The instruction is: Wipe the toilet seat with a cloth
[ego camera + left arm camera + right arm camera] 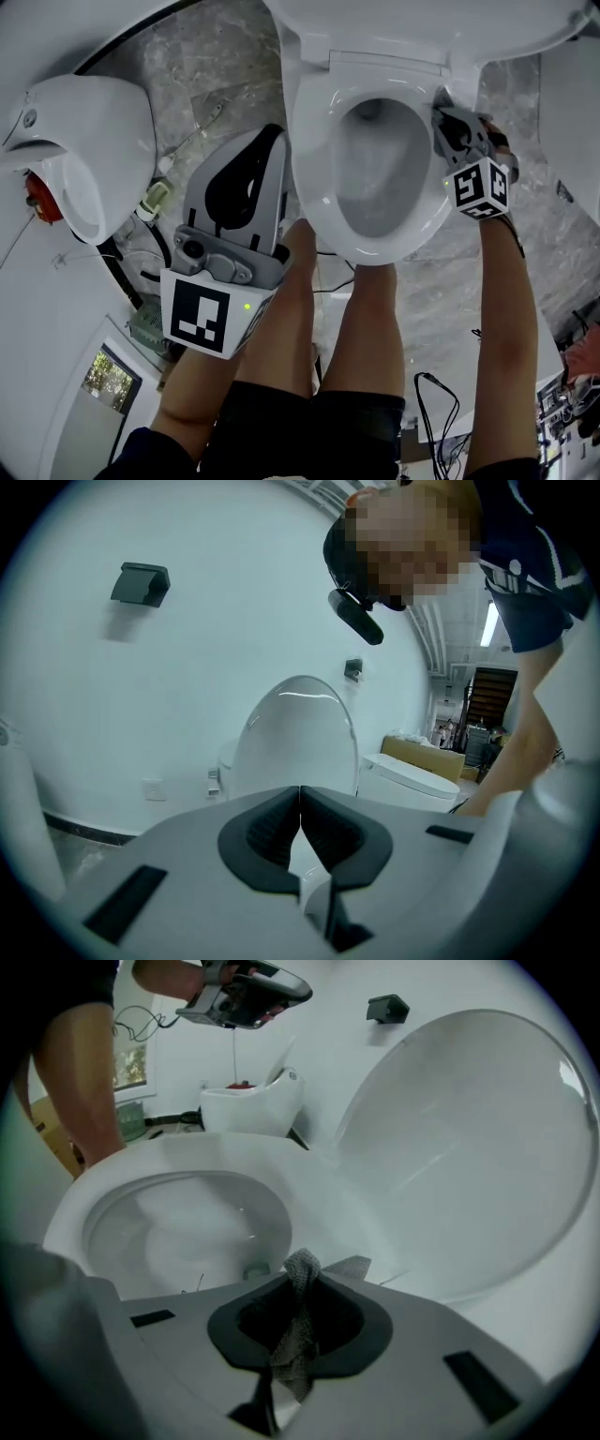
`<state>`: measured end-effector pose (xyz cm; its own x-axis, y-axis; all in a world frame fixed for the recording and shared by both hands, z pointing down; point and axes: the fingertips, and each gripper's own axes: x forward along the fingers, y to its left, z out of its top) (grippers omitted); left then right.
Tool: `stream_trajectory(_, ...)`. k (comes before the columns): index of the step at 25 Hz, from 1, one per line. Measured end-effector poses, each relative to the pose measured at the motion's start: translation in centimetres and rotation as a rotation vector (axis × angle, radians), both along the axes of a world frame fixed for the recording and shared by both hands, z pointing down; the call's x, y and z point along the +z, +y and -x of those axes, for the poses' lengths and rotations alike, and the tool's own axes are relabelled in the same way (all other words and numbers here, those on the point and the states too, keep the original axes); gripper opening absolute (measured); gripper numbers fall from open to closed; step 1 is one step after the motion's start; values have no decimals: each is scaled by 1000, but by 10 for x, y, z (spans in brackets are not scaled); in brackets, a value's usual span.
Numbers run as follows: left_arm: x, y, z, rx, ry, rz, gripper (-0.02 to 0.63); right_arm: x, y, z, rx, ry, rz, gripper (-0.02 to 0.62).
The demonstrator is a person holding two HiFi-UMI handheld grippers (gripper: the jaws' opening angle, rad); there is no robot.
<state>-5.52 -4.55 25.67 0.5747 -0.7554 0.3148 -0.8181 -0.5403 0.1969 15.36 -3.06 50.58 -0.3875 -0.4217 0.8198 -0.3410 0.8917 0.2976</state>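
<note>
The white toilet seat (314, 178) rings the open bowl in the middle of the head view, and the lid (469, 1138) stands raised behind it. My right gripper (439, 117) is at the seat's back right rim, shut on a grey woven cloth (300, 1269) that bunches between its pads just above the seat (309, 1185). The cloth cannot be made out in the head view. My left gripper (272, 131) hangs over the floor left of the bowl, clear of the seat. Its jaws (300, 794) meet at the tips with nothing between them.
A second white fixture (84, 150) with a red object (37, 197) stands at the left. The person's bare legs (375, 319) straddle the bowl's front. Cables (441, 403) lie on the floor at the lower right. Another toilet (300, 733) shows in the left gripper view.
</note>
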Motion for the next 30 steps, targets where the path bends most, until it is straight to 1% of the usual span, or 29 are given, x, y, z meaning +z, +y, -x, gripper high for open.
stream_trajectory(3,-2,5,-5,8,1,-2,20,10,38,-3,-57,13,68,58)
stream_trajectory(5,-6,6,-8,11,5,-8,20,15,67,-4,-57,12,106,58)
stream_trajectory(10,-18,12,-12,8,-2,-24,20,16,132,3,24,-9,168,57)
stream_trajectory(13,-26,17,-10,2,-12,-39,20,15,161,11,58,-31,236,57)
stream_trajectory(15,-33,20,-10,-9,-15,-47,20,7,172,16,91,-74,282,60)
stream_trajectory(16,-36,22,-10,-14,-15,-50,20,-2,174,18,119,-111,286,60)
stream_trajectory(19,-48,28,-12,-28,-16,-64,20,-48,161,15,260,-258,230,60)
stream_trajectory(22,-71,32,-18,-46,-4,-94,20,-112,137,0,403,-393,129,60)
stream_trajectory(24,-87,33,-22,-58,-6,-107,20,-158,123,-10,471,-471,51,61)
stream_trajectory(27,-115,40,-24,-47,-35,-138,20,-237,102,-12,516,-632,-77,61)
stream_trajectory(28,-126,42,-24,-49,-43,-142,20,-264,97,-11,519,-684,-104,61)
stream_trajectory(30,-153,47,-27,-57,-50,-152,20,-315,92,-9,520,-763,-127,60)
